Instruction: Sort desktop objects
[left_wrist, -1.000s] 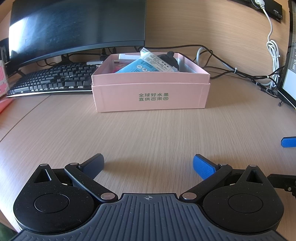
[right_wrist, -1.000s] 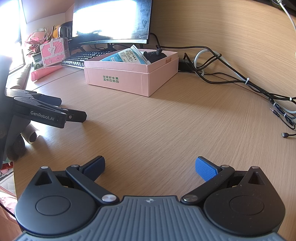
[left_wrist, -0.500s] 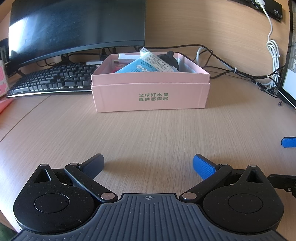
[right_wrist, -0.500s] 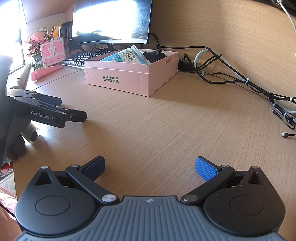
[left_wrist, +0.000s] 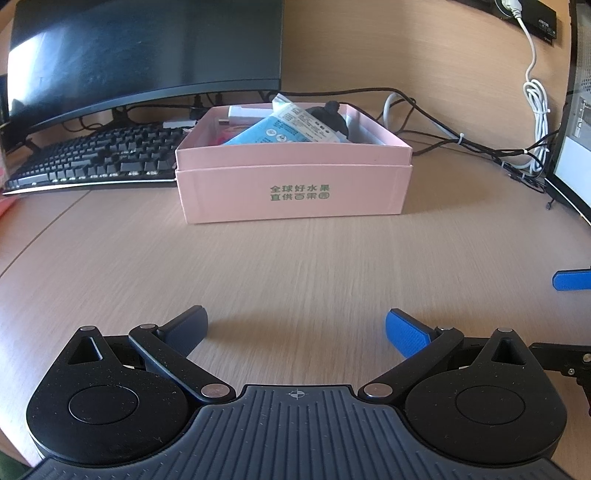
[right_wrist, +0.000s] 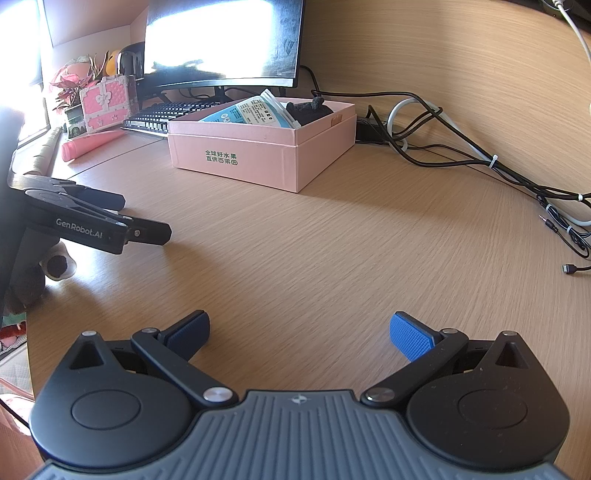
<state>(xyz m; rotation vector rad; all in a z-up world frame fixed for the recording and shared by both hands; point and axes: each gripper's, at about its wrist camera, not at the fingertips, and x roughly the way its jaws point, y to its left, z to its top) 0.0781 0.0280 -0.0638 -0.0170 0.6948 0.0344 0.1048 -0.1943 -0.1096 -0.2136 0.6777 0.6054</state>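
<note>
fingers of the left gripper (left_wrist: 296, 325) are spread wide with nothing between them, low over bare desk (left_wrist: 295, 258); those of the right gripper (right_wrist: 299, 330) are spread the same way and just as empty. the pink box (left_wrist: 293, 184) that already holds sorted things sits straight ahead of the left gripper, well apart from it, its long printed side square to the fingers. from the right gripper the same pink box (right_wrist: 258, 147) lies ahead and to the left, seen corner-on, so the left hand looks the nearer and better lined up, though there is little in it. a blue-and-white packet (left_wrist: 284, 127) leans inside the box beside a dark lumpy object (left_wrist: 328, 116) i cannot identify.

no loose item lies between the grippers and the box, so the sorting looks nearly done or the next thing is off to one side. only the right view shows candidates: a pink tube (right_wrist: 90, 144) and a pink chest (right_wrist: 107, 103) at far left near the keyboard (right_wrist: 173, 112), and the left gripper itself (right_wrist: 144, 230) from the side. only the left view shows the white coiled cable (left_wrist: 535, 103) and one blue pad of the right gripper (left_wrist: 572, 280) at the edge.
</note>
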